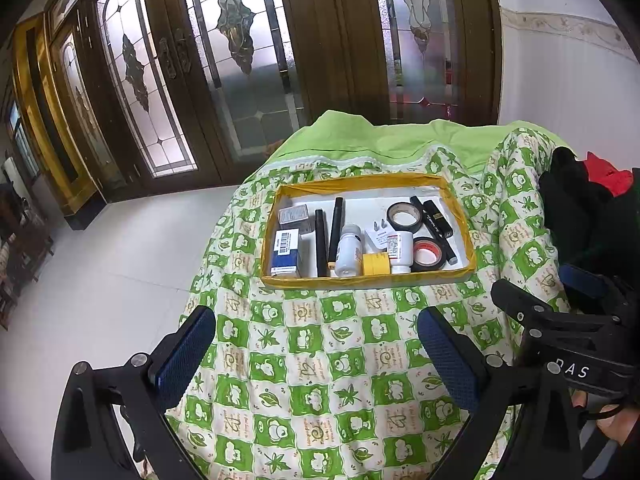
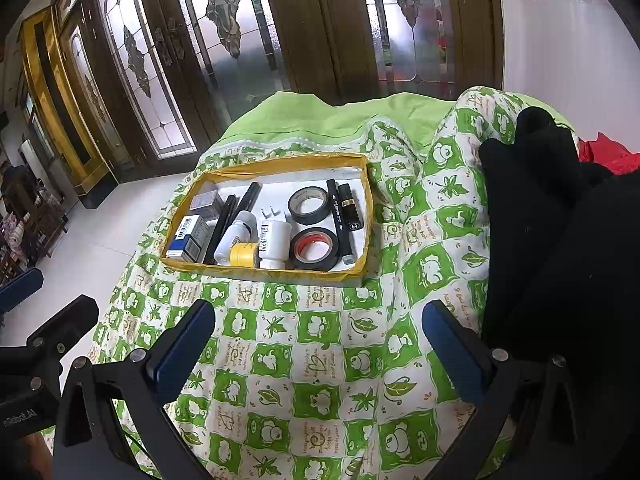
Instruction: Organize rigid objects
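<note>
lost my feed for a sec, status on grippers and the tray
Left gripper open, empty, short of the tray. Right gripper open, empty, beside it. Items all in tray. Black cloth bunched right; approach clear.

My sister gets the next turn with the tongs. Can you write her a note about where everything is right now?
Left tongs: open, empty, hovering over the green patterned quilt.
Right tongs: open, empty, also over the quilt, short of the tray.
Yellow-edged tray sits on the quilt ahead. Inside: boxes on the left, black pens, two white bottles, a yellow tape roll, two black tape rolls, and a marker and lipstick on the right.
Done: everything visible is in the tray.
Left: nothing loose is visible on the quilt; check whether anything still needs sorting.
</note>
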### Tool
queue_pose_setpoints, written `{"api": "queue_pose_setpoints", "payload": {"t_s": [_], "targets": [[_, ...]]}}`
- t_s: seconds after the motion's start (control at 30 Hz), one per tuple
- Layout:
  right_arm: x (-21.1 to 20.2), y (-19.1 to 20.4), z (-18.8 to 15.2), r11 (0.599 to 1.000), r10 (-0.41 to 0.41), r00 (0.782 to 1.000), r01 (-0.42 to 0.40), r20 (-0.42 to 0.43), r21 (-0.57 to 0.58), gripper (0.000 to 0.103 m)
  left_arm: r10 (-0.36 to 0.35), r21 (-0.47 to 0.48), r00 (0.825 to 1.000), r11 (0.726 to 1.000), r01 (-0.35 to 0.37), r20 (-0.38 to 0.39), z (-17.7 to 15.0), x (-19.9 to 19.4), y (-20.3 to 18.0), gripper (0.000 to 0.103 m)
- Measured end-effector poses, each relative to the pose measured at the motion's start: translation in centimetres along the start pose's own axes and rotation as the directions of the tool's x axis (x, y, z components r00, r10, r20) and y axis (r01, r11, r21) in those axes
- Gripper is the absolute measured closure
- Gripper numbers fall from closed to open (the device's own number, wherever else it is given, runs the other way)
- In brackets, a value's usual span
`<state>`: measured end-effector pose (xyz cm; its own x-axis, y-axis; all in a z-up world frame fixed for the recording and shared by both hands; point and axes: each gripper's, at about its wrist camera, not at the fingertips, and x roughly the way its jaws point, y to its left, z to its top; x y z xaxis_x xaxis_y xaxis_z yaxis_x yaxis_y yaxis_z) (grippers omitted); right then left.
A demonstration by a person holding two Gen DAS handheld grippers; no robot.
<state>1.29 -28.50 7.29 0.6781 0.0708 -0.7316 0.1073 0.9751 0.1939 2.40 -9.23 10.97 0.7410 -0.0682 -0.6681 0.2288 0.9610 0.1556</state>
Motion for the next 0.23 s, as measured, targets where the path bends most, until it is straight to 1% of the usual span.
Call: {"api": "queue_pose_setpoints", "payload": {"t_s": [0.23], "targets": [[0.02, 0.07, 0.0, 1.0, -0.005, 1.0, 0.005, -0.007, -0.004, 0.0, -0.025, -0.035, 1.0, 0.999, 0.024, -0.014, -0.35, 0.13, 0.49, 0.001]]}}
